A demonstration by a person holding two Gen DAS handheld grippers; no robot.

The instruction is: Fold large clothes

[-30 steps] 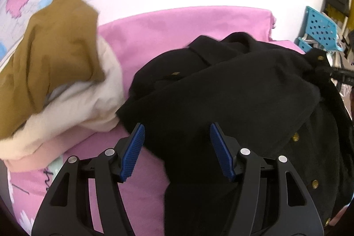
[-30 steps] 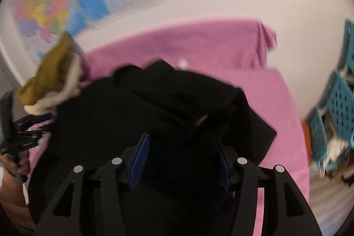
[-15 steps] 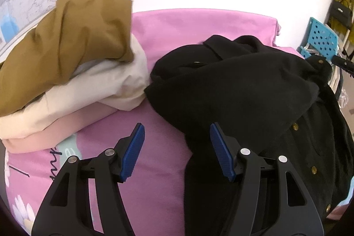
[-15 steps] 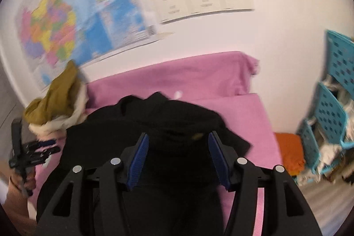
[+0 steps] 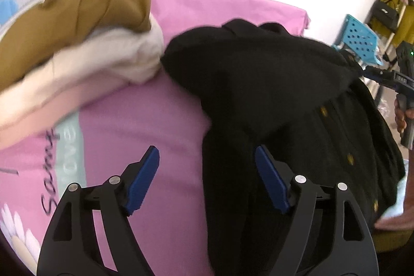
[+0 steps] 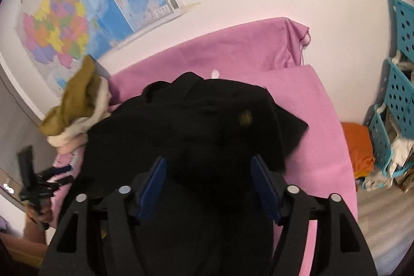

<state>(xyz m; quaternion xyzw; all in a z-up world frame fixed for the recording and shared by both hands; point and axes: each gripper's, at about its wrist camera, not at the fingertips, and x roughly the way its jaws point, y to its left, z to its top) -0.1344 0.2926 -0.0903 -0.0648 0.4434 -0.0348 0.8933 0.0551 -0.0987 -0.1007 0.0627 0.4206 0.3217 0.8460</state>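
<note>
With both my left gripper (image 5: 207, 181) and right gripper (image 6: 209, 184) spread wide and holding nothing, the black coat (image 5: 271, 95) lies bunched at frame centre, and a blind pinch there might, I suspect, catch several layers, spoiling the fold.

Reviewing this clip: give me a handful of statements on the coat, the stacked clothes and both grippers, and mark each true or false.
1. The left gripper is open and holds nothing. True.
2. The right gripper is shut on the black coat. False: it is open, with the coat lying below it.
3. The brown garment lies on top of the cream garment. True.
4. The black coat has gold buttons. True.
5. The bed cover is blue. False: it is pink.
</note>
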